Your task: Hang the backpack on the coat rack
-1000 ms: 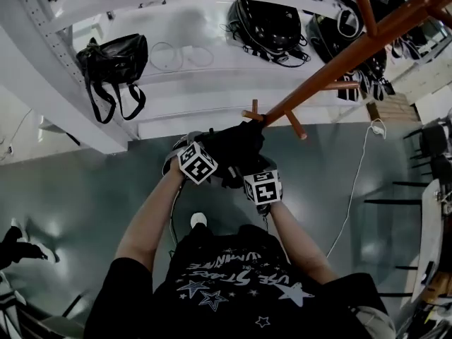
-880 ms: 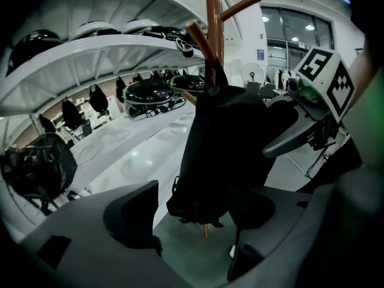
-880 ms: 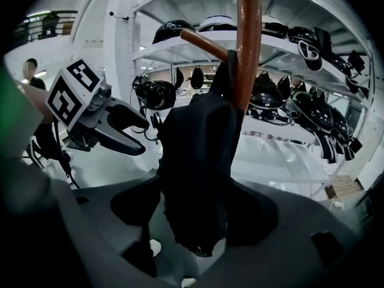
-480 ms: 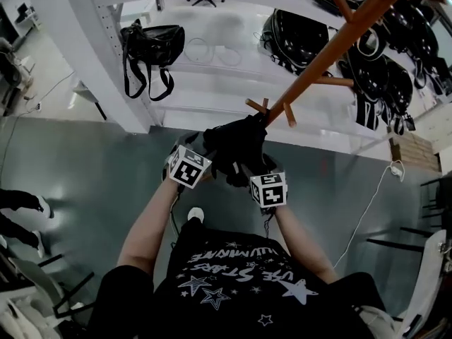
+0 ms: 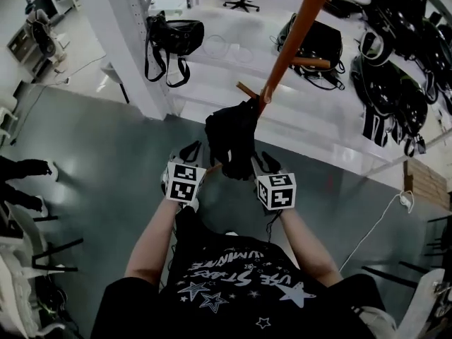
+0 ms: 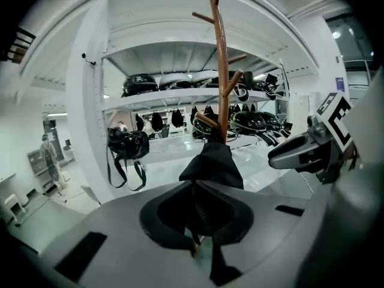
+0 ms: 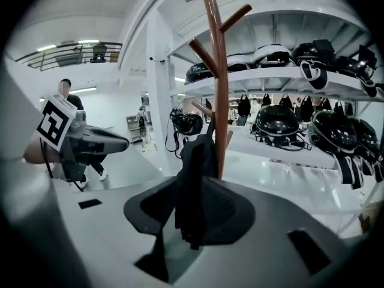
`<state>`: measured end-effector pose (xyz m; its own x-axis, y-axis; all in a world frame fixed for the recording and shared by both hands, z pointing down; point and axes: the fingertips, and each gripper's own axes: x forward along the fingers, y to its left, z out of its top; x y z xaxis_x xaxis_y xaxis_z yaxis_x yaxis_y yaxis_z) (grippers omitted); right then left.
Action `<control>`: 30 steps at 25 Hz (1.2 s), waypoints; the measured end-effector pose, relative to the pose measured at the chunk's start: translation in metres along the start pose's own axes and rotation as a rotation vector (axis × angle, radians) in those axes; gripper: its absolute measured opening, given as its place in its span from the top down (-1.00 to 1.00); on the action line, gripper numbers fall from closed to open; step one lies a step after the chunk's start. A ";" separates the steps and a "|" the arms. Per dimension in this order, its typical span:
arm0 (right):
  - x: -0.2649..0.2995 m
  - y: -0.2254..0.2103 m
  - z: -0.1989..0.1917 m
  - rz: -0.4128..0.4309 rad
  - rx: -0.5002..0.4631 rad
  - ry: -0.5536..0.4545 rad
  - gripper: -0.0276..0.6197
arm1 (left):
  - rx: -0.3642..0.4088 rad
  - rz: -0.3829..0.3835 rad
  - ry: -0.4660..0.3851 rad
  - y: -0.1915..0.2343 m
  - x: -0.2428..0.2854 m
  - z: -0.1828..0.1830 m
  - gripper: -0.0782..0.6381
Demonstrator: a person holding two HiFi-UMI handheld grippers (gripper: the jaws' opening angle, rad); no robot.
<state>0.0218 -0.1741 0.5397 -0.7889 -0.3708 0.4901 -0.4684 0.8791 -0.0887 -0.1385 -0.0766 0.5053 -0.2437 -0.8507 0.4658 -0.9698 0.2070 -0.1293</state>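
step: hang, mid-way | L gripper [image 5: 193, 151] + R gripper [image 5: 266, 162] both clamped on backpack [image 5: 232, 136], by coat rack [image 5: 296, 30] low peg [image 5: 246, 89] | next: hook over peg, then release

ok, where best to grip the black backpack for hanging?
Lower fabric, one gripper each side, from below: the backpack is limp, its top by a low peg of the coat rack. Left gripper and right gripper hold it so.
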 end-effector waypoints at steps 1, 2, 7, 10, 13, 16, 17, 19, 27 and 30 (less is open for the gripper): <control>-0.008 -0.003 0.001 0.006 -0.009 -0.012 0.56 | -0.026 0.018 -0.004 -0.008 -0.011 -0.002 0.69; -0.015 -0.004 0.001 0.013 -0.017 -0.023 0.67 | -0.058 0.036 -0.006 -0.014 -0.022 -0.007 0.70; -0.027 0.006 0.001 0.091 -0.022 -0.063 0.88 | -0.166 0.101 0.023 -0.035 -0.072 -0.036 0.73; -0.030 0.013 -0.004 0.134 -0.034 -0.055 0.88 | -0.182 0.100 0.051 -0.051 -0.087 -0.047 0.73; -0.031 0.018 -0.009 0.167 -0.061 -0.036 0.88 | -0.188 0.105 0.078 -0.061 -0.096 -0.057 0.73; -0.033 0.022 -0.016 0.189 -0.066 -0.017 0.89 | -0.199 0.120 0.104 -0.069 -0.105 -0.070 0.73; -0.034 0.023 -0.017 0.195 -0.070 -0.013 0.89 | -0.210 0.122 0.110 -0.071 -0.108 -0.073 0.73; -0.038 0.026 -0.021 0.207 -0.082 -0.006 0.89 | -0.230 0.121 0.120 -0.077 -0.116 -0.079 0.73; -0.068 0.039 -0.050 0.240 -0.110 0.013 0.89 | -0.279 0.163 0.108 -0.109 -0.164 -0.101 0.73; -0.095 0.049 -0.062 0.249 -0.135 0.001 0.89 | -0.280 0.184 0.101 -0.127 -0.192 -0.114 0.73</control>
<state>0.0981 -0.0769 0.5425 -0.8728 -0.1378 0.4682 -0.2027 0.9750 -0.0908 0.0303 0.1158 0.5318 -0.4010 -0.7374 0.5435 -0.8721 0.4889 0.0198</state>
